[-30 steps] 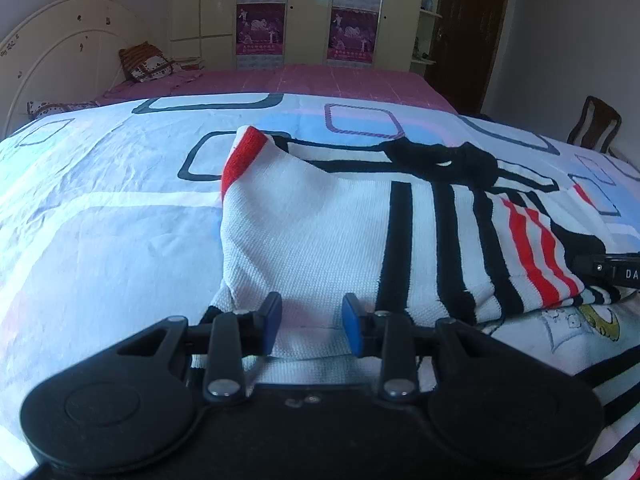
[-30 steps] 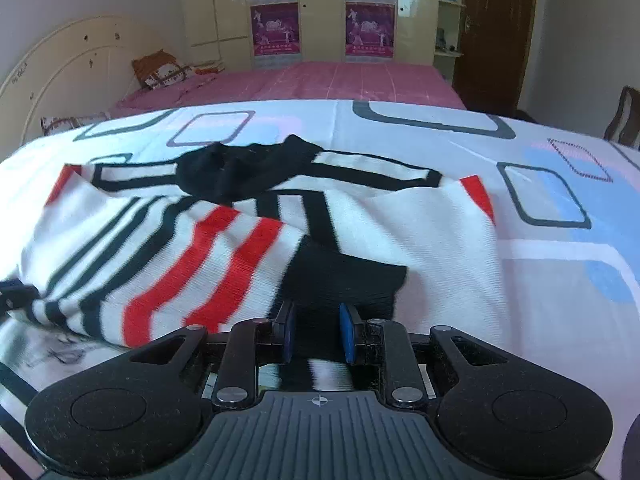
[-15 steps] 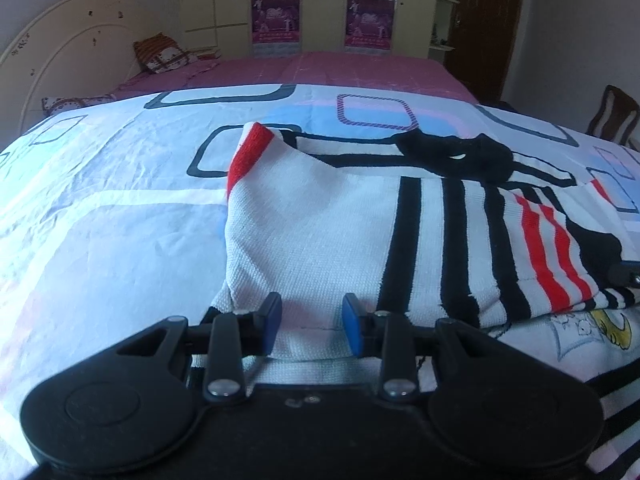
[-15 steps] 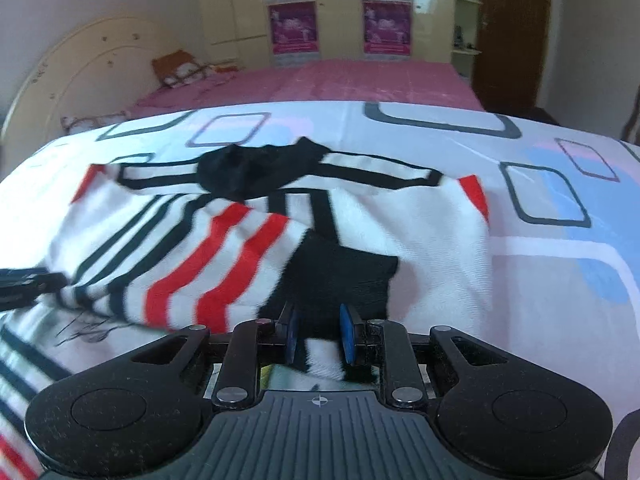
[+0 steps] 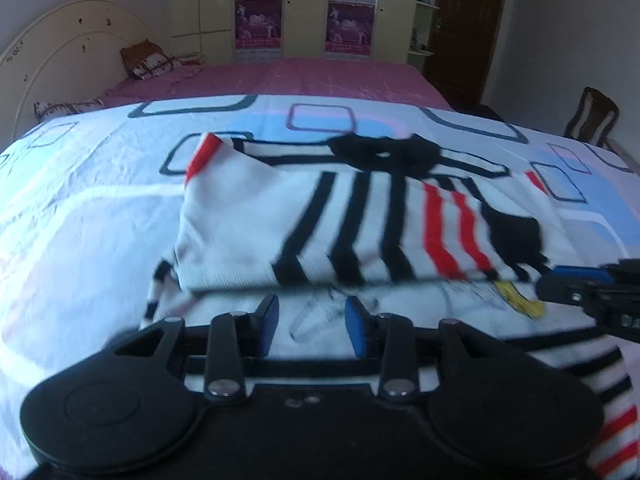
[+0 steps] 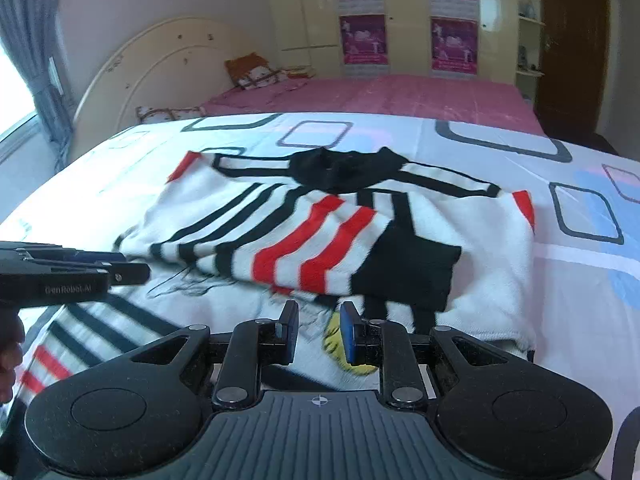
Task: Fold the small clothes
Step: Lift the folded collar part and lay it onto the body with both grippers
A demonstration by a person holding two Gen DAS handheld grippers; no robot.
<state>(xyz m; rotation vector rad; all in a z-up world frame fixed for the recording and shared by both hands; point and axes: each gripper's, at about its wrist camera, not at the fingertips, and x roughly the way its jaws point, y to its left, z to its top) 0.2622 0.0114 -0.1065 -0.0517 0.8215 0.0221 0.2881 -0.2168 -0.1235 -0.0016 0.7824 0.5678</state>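
A small white knit sweater with black and red stripes and a black collar lies on the bed, its lower half folded up over the top. It also shows in the right wrist view. A printed front with a yellow patch lies exposed below the fold. My left gripper is open and empty, just short of the folded edge. My right gripper is open and empty, over the printed part. Each gripper shows in the other's view: the right one and the left one.
The bedsheet is white and blue with dark rectangle prints. A pink bed with a cream headboard and pillows stands behind. A wardrobe with posters and a dark door line the back wall. A chair stands at right.
Both grippers let go of the sweater's folded edge and pulled back toward me. The right gripper's jaws opened wider. The folded layer now lies flat on the sweater.
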